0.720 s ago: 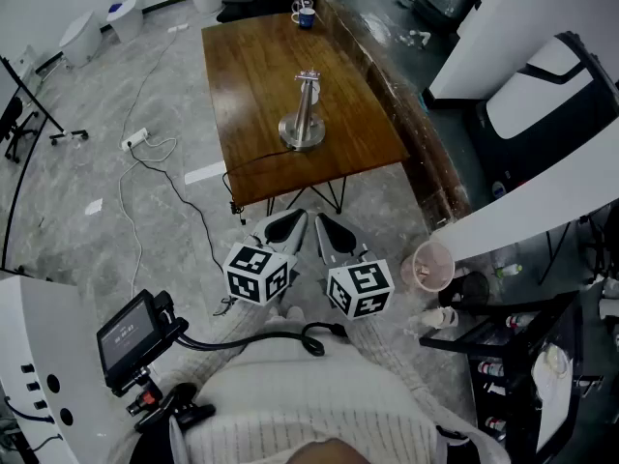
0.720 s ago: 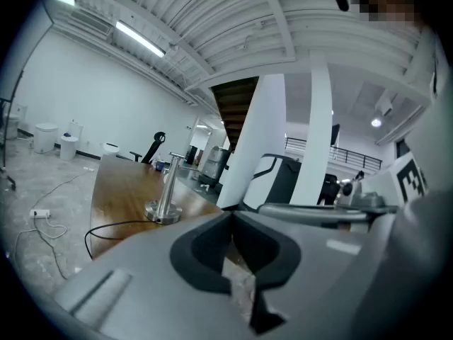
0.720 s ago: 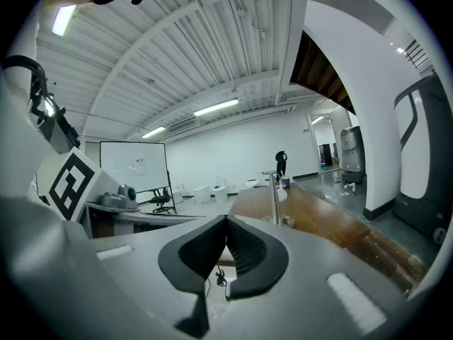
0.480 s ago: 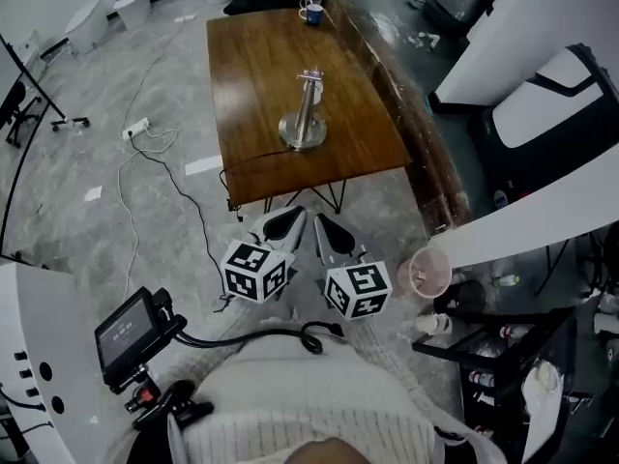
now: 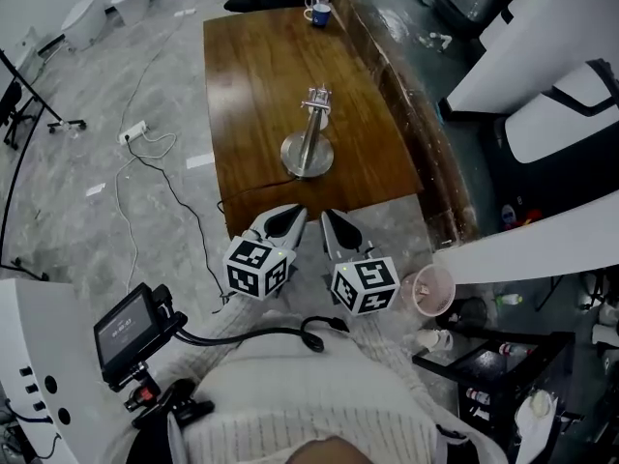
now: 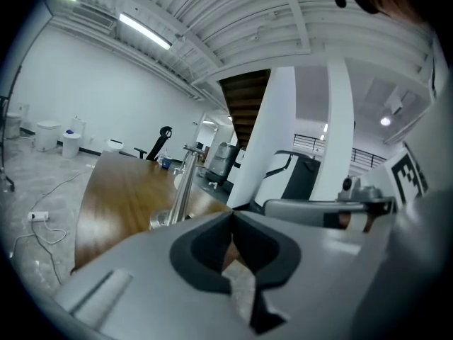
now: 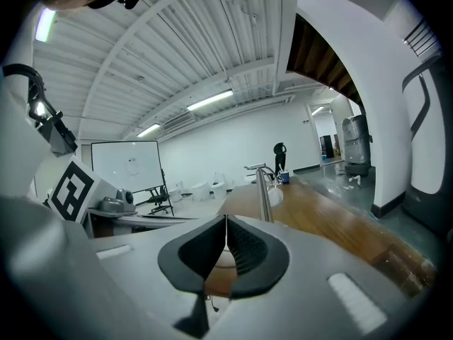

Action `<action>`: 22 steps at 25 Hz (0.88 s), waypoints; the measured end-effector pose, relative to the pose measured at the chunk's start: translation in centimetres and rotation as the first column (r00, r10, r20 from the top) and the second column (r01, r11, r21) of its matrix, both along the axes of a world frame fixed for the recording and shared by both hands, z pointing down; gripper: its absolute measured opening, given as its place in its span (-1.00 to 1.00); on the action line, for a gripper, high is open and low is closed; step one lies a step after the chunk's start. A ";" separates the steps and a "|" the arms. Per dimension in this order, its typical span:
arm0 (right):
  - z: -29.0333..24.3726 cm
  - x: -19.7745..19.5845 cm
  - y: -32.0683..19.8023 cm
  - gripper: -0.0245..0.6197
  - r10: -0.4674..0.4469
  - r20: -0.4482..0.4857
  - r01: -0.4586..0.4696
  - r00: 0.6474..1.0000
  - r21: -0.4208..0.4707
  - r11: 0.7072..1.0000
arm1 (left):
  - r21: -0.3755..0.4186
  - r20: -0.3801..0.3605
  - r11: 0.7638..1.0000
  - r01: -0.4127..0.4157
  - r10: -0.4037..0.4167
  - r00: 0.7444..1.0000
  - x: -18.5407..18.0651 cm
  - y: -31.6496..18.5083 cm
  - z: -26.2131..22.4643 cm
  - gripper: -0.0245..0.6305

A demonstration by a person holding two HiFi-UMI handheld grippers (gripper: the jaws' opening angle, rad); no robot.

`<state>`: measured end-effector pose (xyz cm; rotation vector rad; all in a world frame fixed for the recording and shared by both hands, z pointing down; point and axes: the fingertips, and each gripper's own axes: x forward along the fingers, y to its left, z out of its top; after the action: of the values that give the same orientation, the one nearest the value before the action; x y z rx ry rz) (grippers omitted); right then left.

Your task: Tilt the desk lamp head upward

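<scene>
1. Standing short of the table, the person holds both grippers over the floor just before its near edge, so the task has not begun
2. Left gripper: jaws closed together, nothing between them
3. Right gripper: jaws likewise closed and empty
4. Lamp: upright on its round base near the table's middle, well apart from both grippers; its head tops the post, and how it is tilted cannot be judged from these views
5. Left to do, as I judge it: reach in, take the head and swing it upward
6. Writing: none readable. The cubes carry only square markers, and the text on the small screen is too small to read
</scene>
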<state>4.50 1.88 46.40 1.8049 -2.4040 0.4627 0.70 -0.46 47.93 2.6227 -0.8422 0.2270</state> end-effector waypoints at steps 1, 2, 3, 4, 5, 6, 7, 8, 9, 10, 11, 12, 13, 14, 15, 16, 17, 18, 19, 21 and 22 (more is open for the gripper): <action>-0.1 0.4 -1.3 -0.91 0.006 0.002 -0.006 1.000 0.001 1.000 | 0.002 0.005 1.000 -0.009 0.009 1.000 0.3 -1.3 0.0 -0.90; -0.3 0.9 -2.5 -0.90 0.014 0.006 -0.014 1.000 -0.001 1.000 | 0.000 0.011 1.000 -0.017 0.017 1.000 0.5 -2.5 0.0 -0.90; -0.3 1.4 -3.6 -0.89 0.023 0.011 -0.023 1.000 -0.006 1.000 | -0.002 0.016 1.000 -0.024 0.025 1.000 0.6 -3.7 0.0 -0.90; -0.4 1.9 -4.6 -0.88 0.031 0.017 -0.031 0.999 -0.011 0.999 | -0.003 0.021 0.999 -0.033 0.033 0.999 0.8 -4.8 0.1 -0.90; -0.5 2.3 -5.7 -0.87 0.040 0.021 -0.040 0.999 -0.015 0.999 | 0.000 0.029 0.999 -0.044 0.044 0.999 1.0 -5.9 0.1 -0.90; -0.7 2.8 -6.8 -0.86 0.050 0.022 -0.050 0.999 -0.015 0.999 | 0.008 0.041 0.998 -0.056 0.056 0.998 1.2 -7.0 0.1 -0.90; -0.9 3.2 -8.0 -0.86 0.059 0.024 -0.058 0.998 -0.017 0.998 | 0.016 0.055 0.997 -0.070 0.069 0.996 1.5 -8.2 0.2 -0.90; -1.0 3.5 -9.0 -0.84 0.065 0.026 -0.065 0.998 -0.021 0.998 | 0.018 0.069 0.996 -0.082 0.080 0.994 1.7 -9.2 0.4 -0.89; -1.1 3.7 -9.8 -0.83 0.070 0.027 -0.069 0.997 -0.028 0.997 | 0.013 0.079 0.996 -0.090 0.089 0.993 1.8 -10.0 0.7 -0.87; -1.1 3.8 -10.4 -0.83 0.072 0.025 -0.071 0.997 -0.036 0.997 | 0.005 0.086 0.995 -0.096 0.095 0.992 1.8 -10.6 1.0 -0.85; -1.1 3.9 -10.9 -0.83 0.074 0.024 -0.073 0.997 -0.043 0.996 | -0.003 0.091 0.995 -0.100 0.100 0.991 2.0 -11.2 1.3 -0.82; -1.0 4.1 -11.6 -0.83 0.074 0.026 -0.072 0.997 -0.049 0.996 | -0.009 0.096 0.995 -0.104 0.105 0.990 2.3 -11.9 1.7 -0.80; -0.9 4.5 -12.4 -0.83 0.071 0.032 -0.069 0.997 -0.056 0.996 | -0.013 0.101 0.994 -0.109 0.110 0.989 2.7 -12.7 2.1 -0.79; -0.5 5.0 -13.5 -0.83 0.064 0.045 -0.061 0.997 -0.069 0.996 | -0.018 0.109 0.993 -0.114 0.115 0.987 3.4 -13.7 2.5 -0.77; 0.1 5.6 -14.6 -0.83 0.055 0.064 -0.049 0.996 -0.087 0.995 | -0.024 0.117 0.993 -0.120 0.122 0.986 4.3 -14.7 3.1 -0.72; 0.7 6.3 -15.7 -0.83 0.044 0.087 -0.035 0.995 -0.107 0.994 | -0.028 0.124 0.992 -0.125 0.128 0.984 5.1 -15.6 3.6 -0.70; 1.2 6.9 -16.7 -0.83 0.034 0.110 -0.020 0.993 -0.125 0.992 | -0.030 0.130 0.991 -0.130 0.133 0.983 5.9 -16.4 4.0 -0.70; 1.5 7.3 -17.3 -0.83 0.025 0.128 -0.007 0.991 -0.137 0.991 | -0.028 0.137 0.991 -0.134 0.136 0.981 6.4 -17.0 4.3 -0.69; 1.5 7.7 -17.8 -0.81 0.018 0.138 0.002 0.990 -0.141 0.990 | -0.025 0.143 0.990 -0.136 0.138 0.980 6.7 -17.3 4.4 -0.67; 1.0 8.0 -18.1 -0.74 0.005 0.139 0.015 0.990 -0.140 0.990 | -0.021 0.159 0.990 -0.138 0.140 0.977 6.8 -17.3 4.7 -0.59; 0.7 8.1 -18.2 -0.70 -0.005 0.139 0.025 0.990 -0.140 0.990 | -0.020 0.166 0.990 -0.136 0.138 0.976 6.8 -17.2 4.9 -0.54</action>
<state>12.58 -16.30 47.13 1.7477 -2.4008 0.7602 7.45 -17.65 52.78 2.6845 -0.7102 0.4927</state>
